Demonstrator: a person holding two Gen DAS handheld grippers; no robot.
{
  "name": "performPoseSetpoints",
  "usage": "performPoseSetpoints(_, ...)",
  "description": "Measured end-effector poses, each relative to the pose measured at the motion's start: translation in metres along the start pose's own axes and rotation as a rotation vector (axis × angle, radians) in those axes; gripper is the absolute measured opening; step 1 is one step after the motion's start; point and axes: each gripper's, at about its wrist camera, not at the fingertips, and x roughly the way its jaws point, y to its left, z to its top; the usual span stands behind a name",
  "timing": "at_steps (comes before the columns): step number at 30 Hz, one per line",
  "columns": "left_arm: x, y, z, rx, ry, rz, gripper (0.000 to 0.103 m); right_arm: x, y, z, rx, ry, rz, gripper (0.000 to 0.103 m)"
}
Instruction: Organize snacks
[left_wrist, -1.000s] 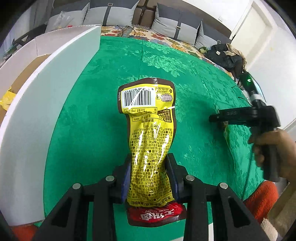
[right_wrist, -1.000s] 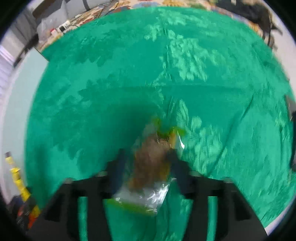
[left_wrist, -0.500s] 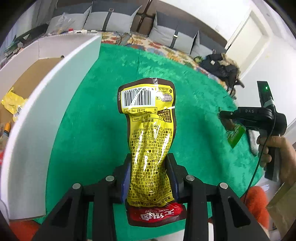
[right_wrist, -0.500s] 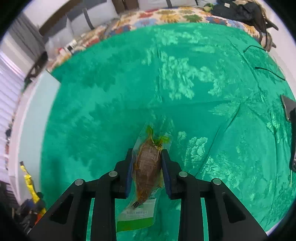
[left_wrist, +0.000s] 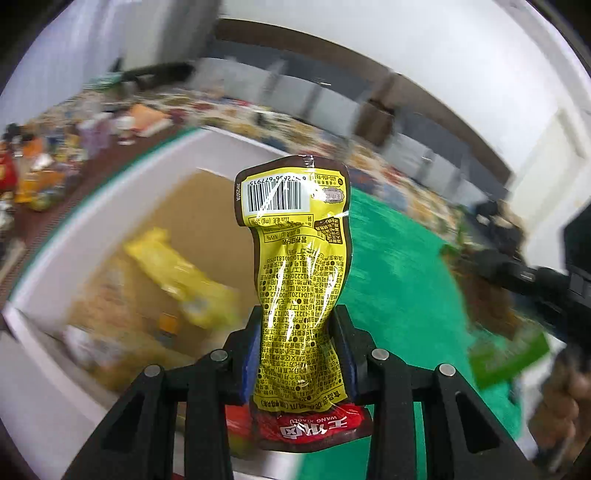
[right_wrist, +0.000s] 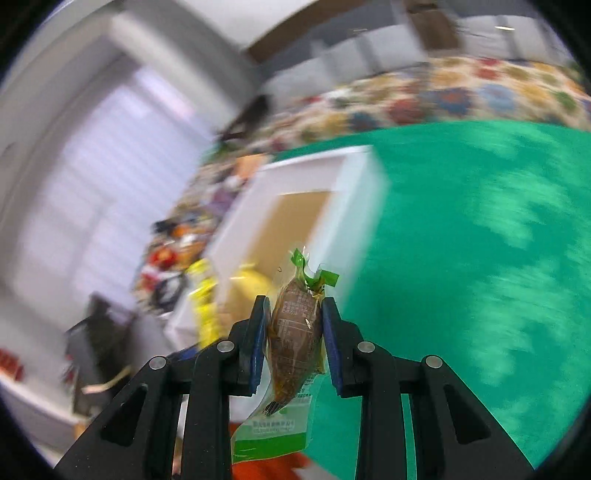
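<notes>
My left gripper (left_wrist: 299, 325) is shut on a tall yellow snack pouch (left_wrist: 295, 266) with a barcode at its top and a red band at its bottom. The pouch hangs in the air beside a white-walled box (left_wrist: 221, 147) with a brown floor, where a yellow packet (left_wrist: 177, 273) lies among several blurred items. My right gripper (right_wrist: 295, 314) is shut on a clear pouch with a brown snack (right_wrist: 291, 332) and green ends, lifted above the green cloth. In the left wrist view that gripper (left_wrist: 491, 266) shows at the right with its pouch (left_wrist: 506, 354) hanging down.
A green patterned cloth (right_wrist: 480, 240) covers the surface. The white box (right_wrist: 325, 173) stands at its left side. Beyond lie a floral-covered sofa (right_wrist: 443, 96), grey cushions (left_wrist: 332, 96) and a clutter of colourful items (left_wrist: 48, 173) on the left. A hand (left_wrist: 565, 406) grips the right tool.
Both grippers have lifted off the green cloth and swung left toward the white box, each still carrying its pouch. The right gripper closed on the brown snack pouch before rising.
</notes>
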Motion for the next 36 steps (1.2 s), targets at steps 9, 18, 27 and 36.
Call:
performPoseSetpoints(9, 0.034, 0.072, -0.003, 0.013, 0.044, 0.254, 0.058, 0.124, 0.072, -0.007, -0.164, 0.069, -0.033, 0.054)
performPoseSetpoints(18, -0.001, 0.063, -0.019, 0.1, -0.082, 0.317, 0.088, 0.104, 0.08, -0.015, -0.284, -0.027, -0.145, 0.073)
performPoseSetpoints(27, -0.045, 0.043, -0.012, 0.098, -0.207, 0.46, 0.103, 0.077, 0.087, -0.032, -0.452, -0.056, -0.341, 0.084)
performPoseSetpoints(36, -0.072, 0.036, -0.015, 0.075, -0.253, 0.507, 0.103, 0.072, 0.105, -0.048, -0.5, -0.058, -0.315, 0.084)
